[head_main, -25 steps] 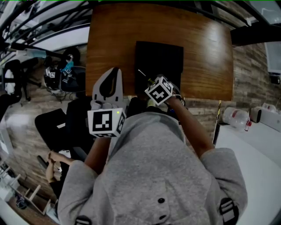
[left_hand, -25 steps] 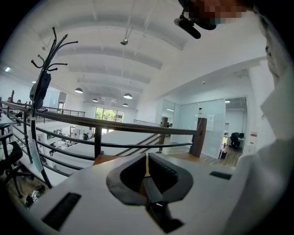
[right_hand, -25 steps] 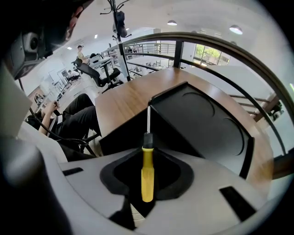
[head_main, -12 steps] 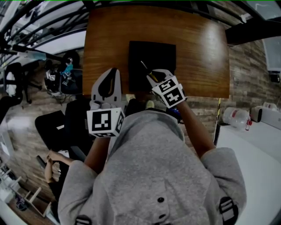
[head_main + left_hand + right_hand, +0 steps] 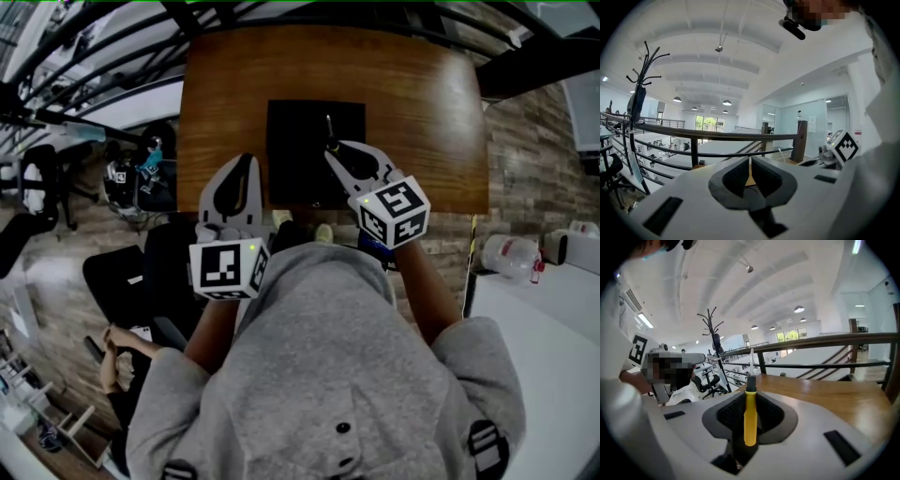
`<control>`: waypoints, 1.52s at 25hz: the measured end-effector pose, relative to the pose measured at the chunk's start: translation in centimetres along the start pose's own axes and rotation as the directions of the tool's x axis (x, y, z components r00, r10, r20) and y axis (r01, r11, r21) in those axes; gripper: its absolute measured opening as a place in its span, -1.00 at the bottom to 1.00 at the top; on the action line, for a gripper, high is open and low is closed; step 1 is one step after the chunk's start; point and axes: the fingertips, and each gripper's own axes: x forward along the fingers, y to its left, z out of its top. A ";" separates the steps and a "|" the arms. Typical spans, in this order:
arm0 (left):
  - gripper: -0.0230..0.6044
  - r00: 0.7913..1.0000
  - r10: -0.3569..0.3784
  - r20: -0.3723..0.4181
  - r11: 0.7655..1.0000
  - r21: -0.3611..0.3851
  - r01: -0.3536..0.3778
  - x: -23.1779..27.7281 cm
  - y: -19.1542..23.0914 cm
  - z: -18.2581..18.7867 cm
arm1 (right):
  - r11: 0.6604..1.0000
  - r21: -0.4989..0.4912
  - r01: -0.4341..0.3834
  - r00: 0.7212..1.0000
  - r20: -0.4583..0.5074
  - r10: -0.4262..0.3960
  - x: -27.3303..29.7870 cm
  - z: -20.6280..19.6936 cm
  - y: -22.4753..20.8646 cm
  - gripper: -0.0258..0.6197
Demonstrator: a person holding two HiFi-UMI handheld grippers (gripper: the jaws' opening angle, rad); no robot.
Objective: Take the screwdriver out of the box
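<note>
Clamping the screwdriver [image 5: 750,414] (tip outward), the right gripper [image 5: 334,152] hovers over the box [image 5: 292,155]; left gripper [image 5: 245,163] closed, empty.

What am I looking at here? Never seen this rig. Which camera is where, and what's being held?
There is no robot arm: a person holds a two-jaw gripper in each hand. The head view comes from a camera on the person's head, looking steeply down. The other two views come from cameras riding on each gripper, looking along its jaws. On the wooden table sits a black box. The right gripper is clamped on a screwdriver with a yellow handle, its shaft pointing out over the box. The left gripper, left of the box, has its jaws together with nothing between them.
</note>
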 end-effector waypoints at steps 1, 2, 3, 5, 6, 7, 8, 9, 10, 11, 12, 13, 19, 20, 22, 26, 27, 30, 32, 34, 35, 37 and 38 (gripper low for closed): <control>-0.83 1.000 -0.004 0.002 1.000 0.003 0.004 0.2 -0.3 0.2 | 1.000 0.000 0.000 1.000 0.027 0.000 -0.6 0.6 -0.1 -0.66; -0.83 1.000 -0.009 0.003 1.000 0.005 0.009 0.4 -0.6 0.3 | 1.000 0.001 0.000 0.999 0.052 0.000 -1.1 1.2 -0.2 -0.66; -0.83 1.000 -0.013 0.003 1.000 0.007 0.013 0.7 -0.8 0.4 | 1.000 0.004 0.000 0.997 0.076 0.000 -1.7 1.8 -0.3 -0.66; -0.83 1.000 -0.022 0.003 1.000 0.010 0.022 1.1 -1.4 0.5 | 1.000 0.015 -0.002 0.993 0.118 0.000 -2.8 2.8 -0.6 -0.66; -0.83 1.000 -0.025 0.001 1.000 0.010 0.025 1.2 -1.7 0.6 | 1.000 0.021 -0.003 0.990 0.138 0.000 -3.4 3.3 -0.6 -0.66; -0.83 1.000 -0.029 0.000 1.000 0.011 0.029 1.3 -2.0 0.6 | 1.000 0.026 -0.003 0.988 0.157 -0.002 -4.1 3.7 -0.7 -0.66; -0.83 0.999 -0.033 0.000 0.999 0.011 0.033 1.4 -2.4 0.6 | 1.000 0.028 0.000 0.985 0.175 -0.005 -4.8 4.1 -0.9 -0.66; -0.83 0.999 -0.038 0.001 0.999 0.011 0.038 1.5 -2.9 0.7 | 1.000 0.026 0.003 0.981 0.193 -0.008 -5.6 4.6 -1.0 -0.66; -0.83 0.999 -0.042 0.002 0.999 0.012 0.042 1.6 -3.3 0.7 | 1.000 0.024 0.007 0.977 0.211 -0.012 -6.3 4.9 -1.2 -0.66; -0.83 0.999 -0.046 0.003 0.999 0.013 0.046 1.7 -3.6 0.8 | 1.000 0.025 0.010 0.973 0.229 -0.015 -7.0 5.2 -1.3 -0.66; -0.83 0.999 -0.049 0.004 0.999 0.014 0.049 1.8 -3.9 0.8 | 0.999 0.029 0.013 0.969 0.246 -0.020 -7.7 5.5 -1.5 -0.66; -0.83 0.999 -0.053 0.004 0.998 0.016 0.053 1.9 -4.2 0.9 | 0.999 0.037 0.015 0.965 0.263 -0.025 -8.3 5.6 -1.7 -0.66; -0.83 0.997 -0.071 0.008 0.997 0.027 0.070 2.1 -6.4 1.2 | 0.997 0.067 0.048 0.943 0.325 -0.067 -11.6 6.1 -2.9 -0.66; -0.83 0.997 -0.074 0.007 0.997 0.029 0.074 2.1 -6.7 1.3 | 0.996 0.072 0.049 0.942 0.328 -0.070 -12.0 6.0 -3.0 -0.66; -0.83 0.997 -0.077 0.006 0.997 0.025 0.077 2.1 -7.3 1.4 | 0.996 0.070 0.054 0.940 0.334 -0.075 -12.9 6.0 -3.2 -0.66; -0.83 0.997 -0.080 0.007 0.996 0.028 0.079 1.8 -8.2 1.4 | 0.996 0.059 0.070 0.934 0.347 -0.086 -14.7 5.8 -3.3 -0.66; -0.83 0.997 -0.081 0.006 0.996 0.031 0.081 1.7 -8.5 1.3 | 0.996 0.059 0.072 0.932 0.352 -0.088 -15.1 5.7 -3.4 -0.66; -0.83 0.997 -0.079 0.004 0.996 0.033 0.079 1.4 -9.2 0.9 | 0.996 0.057 0.074 0.927 0.365 -0.090 -16.0 5.5 -3.4 -0.66; -0.83 0.997 -0.075 0.004 0.997 0.037 0.074 1.0 -9.7 0.7 | 0.996 0.054 0.075 0.923 0.374 -0.090 -16.6 5.4 -3.4 -0.66; -0.83 0.997 -0.070 0.008 0.997 0.037 0.070 0.8 -10.2 0.6 | 0.995 0.046 0.084 0.919 0.383 -0.095 -17.1 5.3 -3.6 -0.66; -0.83 0.998 -0.068 0.011 0.997 0.035 0.068 0.7 -10.4 0.6 | 0.995 0.042 0.088 0.917 0.387 -0.098 -17.3 5.2 -3.7 -0.66; -0.83 0.998 -0.063 0.013 0.998 0.032 0.062 0.2 -10.5 0.3 | 0.995 0.040 0.088 0.916 0.390 -0.097 -17.5 4.8 -3.5 -0.66; -0.83 0.998 -0.059 0.012 0.998 0.031 0.058 -0.1 -10.6 0.1 | 0.996 0.039 0.085 0.916 0.389 -0.093 -17.6 4.6 -3.3 -0.66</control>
